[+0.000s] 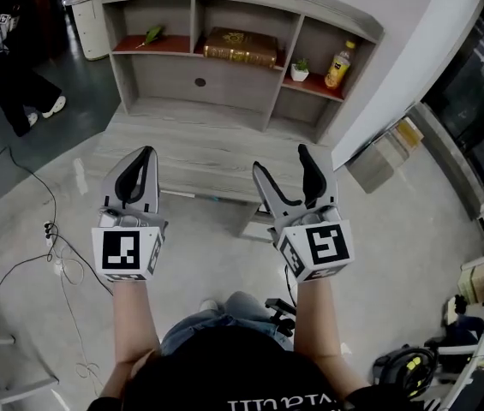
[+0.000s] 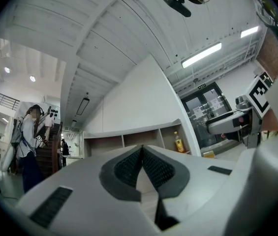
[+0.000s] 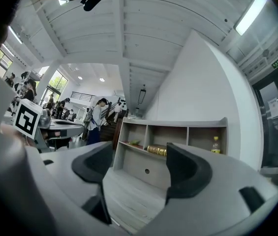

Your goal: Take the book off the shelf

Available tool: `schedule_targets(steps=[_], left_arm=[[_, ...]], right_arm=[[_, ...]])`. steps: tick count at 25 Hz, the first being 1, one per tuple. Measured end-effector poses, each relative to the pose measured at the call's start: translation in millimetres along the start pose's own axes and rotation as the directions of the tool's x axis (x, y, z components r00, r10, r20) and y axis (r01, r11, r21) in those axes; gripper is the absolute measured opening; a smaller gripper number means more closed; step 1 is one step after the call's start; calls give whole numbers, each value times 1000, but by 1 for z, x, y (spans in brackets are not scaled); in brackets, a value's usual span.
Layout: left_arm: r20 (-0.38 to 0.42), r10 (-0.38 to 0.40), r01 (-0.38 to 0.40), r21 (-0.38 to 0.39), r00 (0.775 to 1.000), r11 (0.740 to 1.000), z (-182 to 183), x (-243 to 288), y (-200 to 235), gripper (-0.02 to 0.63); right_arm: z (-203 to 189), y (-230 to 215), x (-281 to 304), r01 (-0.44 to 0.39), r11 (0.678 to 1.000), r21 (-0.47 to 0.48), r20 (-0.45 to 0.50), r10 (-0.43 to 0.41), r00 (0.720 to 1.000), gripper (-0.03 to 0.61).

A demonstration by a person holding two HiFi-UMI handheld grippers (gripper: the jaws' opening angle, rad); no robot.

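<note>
Ahead, book [image 1: 241, 47] on shelf [image 1: 164, 80], right gripper [image 1: 280, 157] well apart

The shelf [image 1: 242, 80] is matt grey wood grain; the book [image 1: 240, 46] glossy brown.

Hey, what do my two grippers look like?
The left gripper and right gripper are light grey, with curved, tapering fingers lined in black. Each carries a white cube with black square markers. The forearms have no sleeves; the top is black.

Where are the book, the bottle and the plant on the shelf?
book [image 1: 240, 47], head view, middle of its cover.
bottle [image 1: 337, 67], head view, its yellow body.
plant [image 1: 299, 74], head view, its white pot.
</note>
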State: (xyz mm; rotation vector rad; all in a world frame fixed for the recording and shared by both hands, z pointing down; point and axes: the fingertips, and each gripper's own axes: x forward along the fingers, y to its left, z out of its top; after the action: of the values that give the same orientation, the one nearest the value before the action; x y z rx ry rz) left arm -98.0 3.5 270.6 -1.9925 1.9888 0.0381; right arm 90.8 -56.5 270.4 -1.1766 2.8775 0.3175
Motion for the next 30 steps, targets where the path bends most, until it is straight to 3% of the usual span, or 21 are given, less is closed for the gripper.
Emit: schedule_targets(steps=[6, 14, 25, 30], left_arm=[[0, 4, -4, -48, 1000, 999, -21, 23, 14, 11], [-29, 21, -23, -51, 999, 998, -49, 62, 34, 11], [-51, 25, -25, -6, 998, 1000, -81, 180, 83, 11], [-60, 38, -39, -15, 997, 999, -101, 237, 110, 11]], right_arm=[[-10, -10, 28, 13, 1000, -16, -36, -13, 999, 339], [-21, -31, 82, 14, 998, -64, -44, -17, 999, 347], [-44, -80, 209, 12, 990, -138, -64, -20, 998, 347], [-56, -106, 272, 16, 973, -231, -104, -41, 994, 347]])
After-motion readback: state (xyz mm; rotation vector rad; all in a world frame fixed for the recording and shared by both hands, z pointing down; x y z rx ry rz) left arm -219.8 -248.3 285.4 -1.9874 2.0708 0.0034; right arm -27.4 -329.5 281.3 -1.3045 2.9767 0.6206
